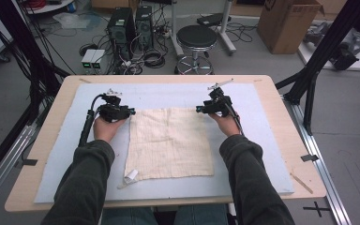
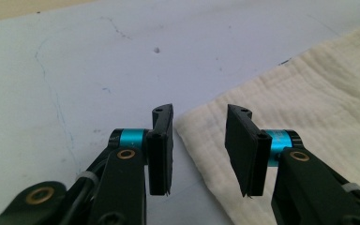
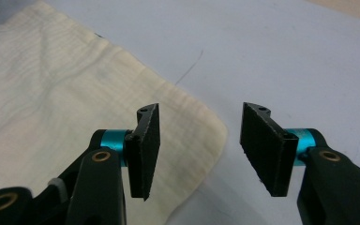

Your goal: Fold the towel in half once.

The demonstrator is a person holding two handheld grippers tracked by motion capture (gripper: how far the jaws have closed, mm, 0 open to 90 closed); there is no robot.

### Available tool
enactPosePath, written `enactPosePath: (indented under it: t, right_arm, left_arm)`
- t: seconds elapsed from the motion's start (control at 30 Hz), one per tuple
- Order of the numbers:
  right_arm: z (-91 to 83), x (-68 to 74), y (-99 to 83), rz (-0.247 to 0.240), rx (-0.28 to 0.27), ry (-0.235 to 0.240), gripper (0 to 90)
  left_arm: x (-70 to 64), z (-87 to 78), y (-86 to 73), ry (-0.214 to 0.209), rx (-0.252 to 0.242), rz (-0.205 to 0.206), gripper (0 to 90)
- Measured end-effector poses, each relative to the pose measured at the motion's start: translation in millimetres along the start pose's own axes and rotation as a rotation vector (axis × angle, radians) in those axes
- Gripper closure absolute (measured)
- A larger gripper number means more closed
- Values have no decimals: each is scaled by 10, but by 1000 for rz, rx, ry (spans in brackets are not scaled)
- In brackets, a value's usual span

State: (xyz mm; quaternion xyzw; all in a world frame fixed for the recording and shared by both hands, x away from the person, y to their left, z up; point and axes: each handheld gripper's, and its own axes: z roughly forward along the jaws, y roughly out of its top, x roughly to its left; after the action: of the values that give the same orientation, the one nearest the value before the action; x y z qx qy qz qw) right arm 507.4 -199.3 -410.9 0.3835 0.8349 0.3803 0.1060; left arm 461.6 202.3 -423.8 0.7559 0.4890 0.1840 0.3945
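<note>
Lying flat on the pale blue table mat [image 1: 262, 154], the cream woven cloth [image 1: 171, 143] sits centred. The left gripper [image 2: 199, 150] and right gripper [image 3: 199, 150] straddle its far corners, jaws spread, seemingly poised to pinch them for folding.

A wooden table [image 1: 281, 122] carries a pale blue mat [image 1: 258, 131], with a cream cloth [image 1: 168, 143] spread flat on it.

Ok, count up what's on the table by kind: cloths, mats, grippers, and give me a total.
Cream cloth: 1, lying flat
Pale blue mat under it: 1
Grippers: 2, the left gripper and the right gripper, each open at a far corner of the cloth
Total: 4
</note>
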Motion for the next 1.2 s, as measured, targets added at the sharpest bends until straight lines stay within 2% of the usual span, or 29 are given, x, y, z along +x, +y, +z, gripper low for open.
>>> enactPosePath:
  t: [0.17,0.4,0.6,0.67,0.77,0.9,1.03,1.2]
  right_arm:
    - [62,-41,-39,31,30,4,487]
    - [177,-62,-73,43,39,-1,493]
    - [249,-56,-92,50,55,-6,521]
    - [260,-40,-88,44,59,-19,544]
    - [260,-37,-81,40,64,-38,594]
    - [260,-31,-75,25,70,-56,697]
    - [252,-29,-72,27,81,-37,803]
    - [243,-14,-65,21,84,-14,844]
  left_arm:
    - [31,67,-37,-6,36,-12,601]
    - [27,168,-67,-7,53,-17,599]
    - [26,180,-66,-16,49,-24,612]
    - [5,189,-65,-12,51,-6,623]
    - [-27,206,-63,-13,46,-1,655]
    - [-29,206,-63,2,48,8,738]
    - [-26,203,-66,-16,54,13,846]
    - [-57,201,-61,-8,54,25,866]
